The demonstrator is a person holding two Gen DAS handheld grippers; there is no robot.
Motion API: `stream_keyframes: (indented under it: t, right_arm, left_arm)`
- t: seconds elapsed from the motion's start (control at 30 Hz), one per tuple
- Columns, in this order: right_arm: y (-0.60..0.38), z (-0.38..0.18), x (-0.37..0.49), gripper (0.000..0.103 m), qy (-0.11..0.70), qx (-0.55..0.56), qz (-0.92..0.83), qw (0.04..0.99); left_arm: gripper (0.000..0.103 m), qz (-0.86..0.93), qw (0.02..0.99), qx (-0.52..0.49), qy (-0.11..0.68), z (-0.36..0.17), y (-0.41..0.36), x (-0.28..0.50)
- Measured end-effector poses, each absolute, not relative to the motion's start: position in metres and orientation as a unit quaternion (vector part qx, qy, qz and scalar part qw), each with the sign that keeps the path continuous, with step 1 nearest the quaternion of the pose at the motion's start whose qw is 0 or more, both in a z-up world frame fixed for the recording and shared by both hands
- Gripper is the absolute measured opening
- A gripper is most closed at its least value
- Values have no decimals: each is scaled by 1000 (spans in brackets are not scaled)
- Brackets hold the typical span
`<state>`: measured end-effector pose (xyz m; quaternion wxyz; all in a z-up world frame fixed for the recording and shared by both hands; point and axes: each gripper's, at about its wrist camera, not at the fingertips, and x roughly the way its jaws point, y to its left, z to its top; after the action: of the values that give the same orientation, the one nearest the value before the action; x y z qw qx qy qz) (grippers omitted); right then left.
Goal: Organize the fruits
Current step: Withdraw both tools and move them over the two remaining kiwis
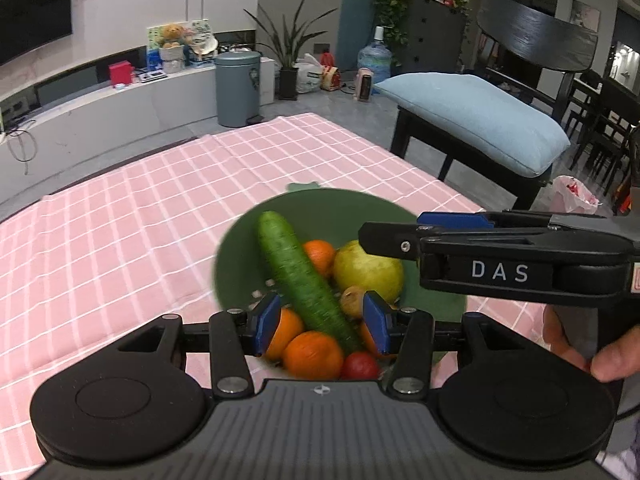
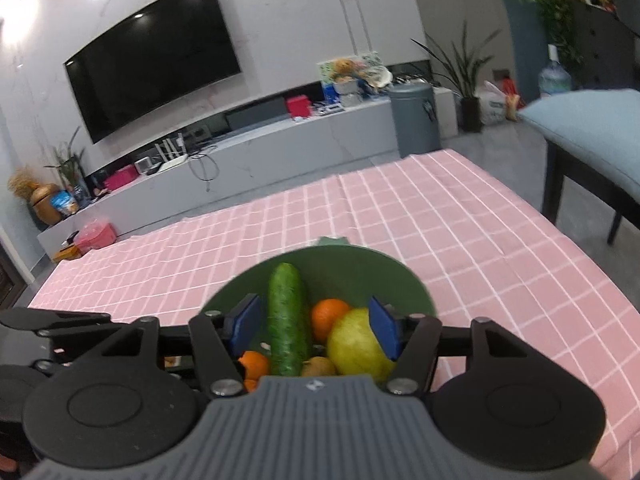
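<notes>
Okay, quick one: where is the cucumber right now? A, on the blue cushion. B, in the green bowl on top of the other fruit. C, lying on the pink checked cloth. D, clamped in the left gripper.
B: the cucumber lies slantwise in the green bowl, resting over the oranges, and both grippers are open above the bowl, holding nothing.

Green bowl [image 1: 240, 240] holds a cucumber [image 1: 304, 284] (lying diagonally), oranges [image 1: 314, 354] and a pear [image 1: 368, 270].
</notes>
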<state>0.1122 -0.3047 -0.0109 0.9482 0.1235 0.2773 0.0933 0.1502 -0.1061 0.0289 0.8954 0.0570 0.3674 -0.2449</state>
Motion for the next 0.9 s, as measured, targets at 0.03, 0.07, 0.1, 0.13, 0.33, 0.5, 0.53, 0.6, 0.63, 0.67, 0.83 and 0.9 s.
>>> stream_keyframes:
  t: [0.03, 0.07, 0.1, 0.13, 0.33, 0.5, 0.53, 0.6, 0.63, 0.67, 0.83, 0.9]
  right_arm:
    - [-302, -10, 111, 57, 276, 121, 98, 949]
    - [-299, -10, 111, 57, 274, 120, 103, 949]
    - [-297, -10, 110, 57, 271, 118, 109, 949]
    - [-292, -9, 108, 57, 267, 114, 117, 950]
    - [-261, -4, 97, 57, 245, 67, 144, 956]
    - [-236, -6, 93, 53, 246, 45, 168, 954]
    - [-230, -6, 92, 49, 244, 37, 170, 954]
    - [-216, -7, 91, 46, 242, 15, 179, 954]
    - [-210, -7, 90, 43, 242, 7, 184, 953]
    - [-204, -8, 89, 42, 242, -1, 190, 951]
    - [-174, -16, 87, 38, 247, -42, 219, 943]
    - [-162, -22, 87, 32, 252, -61, 230, 938]
  left_arm:
    - [56, -240, 897, 60, 367, 30, -102, 148]
    - [56, -233, 898, 63, 367, 32, -96, 145]
    - [56, -228, 900, 64, 367, 33, -91, 144]
    - [56, -224, 901, 63, 366, 34, -88, 142]
    - [56, -194, 906, 54, 371, 35, -52, 134]
    - [56, -174, 907, 37, 382, 28, -23, 130]
    - [56, -169, 907, 31, 384, 27, -17, 130]
    - [56, -160, 908, 18, 387, 24, -4, 130]
    - [56, -156, 908, 12, 388, 22, 2, 130]
    - [56, -150, 909, 6, 389, 20, 8, 130]
    - [55, -138, 908, -29, 396, 12, 36, 132]
    - [52, -135, 906, -44, 399, 7, 48, 132]
